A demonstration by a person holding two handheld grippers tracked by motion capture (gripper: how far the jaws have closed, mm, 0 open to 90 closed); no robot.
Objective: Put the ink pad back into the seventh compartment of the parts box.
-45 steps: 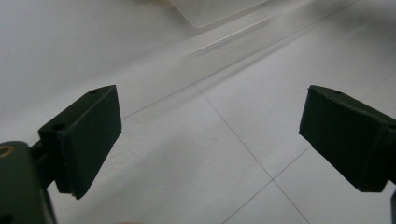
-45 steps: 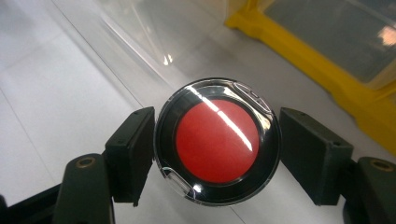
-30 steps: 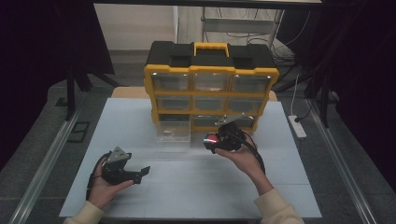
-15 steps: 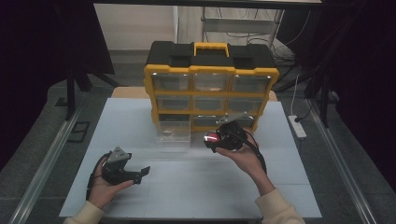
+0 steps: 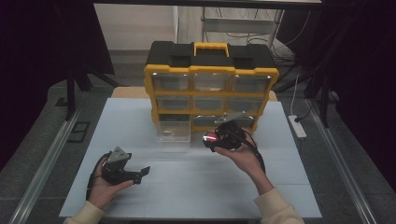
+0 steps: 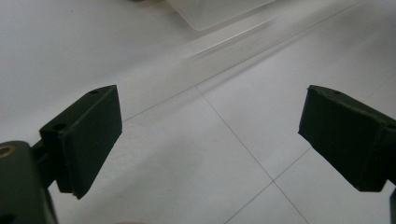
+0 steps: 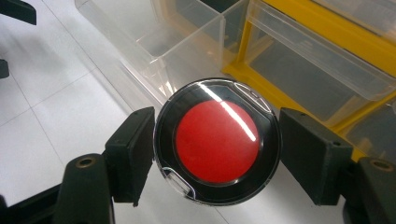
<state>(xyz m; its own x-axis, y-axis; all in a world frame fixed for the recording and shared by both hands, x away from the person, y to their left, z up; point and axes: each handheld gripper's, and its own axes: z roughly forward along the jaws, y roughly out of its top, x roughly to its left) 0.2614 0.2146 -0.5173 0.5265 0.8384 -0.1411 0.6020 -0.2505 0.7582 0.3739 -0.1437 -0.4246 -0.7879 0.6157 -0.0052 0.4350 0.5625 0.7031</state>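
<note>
- Left tool [image 5: 140, 173] rests low in the person's left hand [image 5: 103, 186] near the table's front edge, jaws wide apart with nothing between them; the left gripper view looks across bare table [image 6: 196, 154] to a corner of the clear drawer [image 6: 219, 11] beyond. Judged idle, parked well apart from the work so it does not block the other hand
- Right tool [image 7: 215, 149] is clamped on a round red disc in a clear case [image 7: 217, 141]; the pads press its left and right rim, flat face turned to the camera. In the high view the disc [image 5: 210, 138] is held above the table, just in front of the organiser's bottom row
- Edge grip seems chosen so the flat case can be lowered into a compartment without the pads fouling its walls
- The clear drawer [image 5: 173, 131] stands pulled out on the table, left of the disc; the right gripper view shows it divided into compartments [image 7: 163, 39], likely the target
- Behind stands the yellow-and-black organiser [image 5: 211, 91], three rows of clear drawers, black handle on top
- In the way: the drawer's thin partitions and near wall, and the organiser's yellow frame [image 7: 299, 51] close behind the disc; the case looks wide against one compartment, so fit is uncertain
</note>
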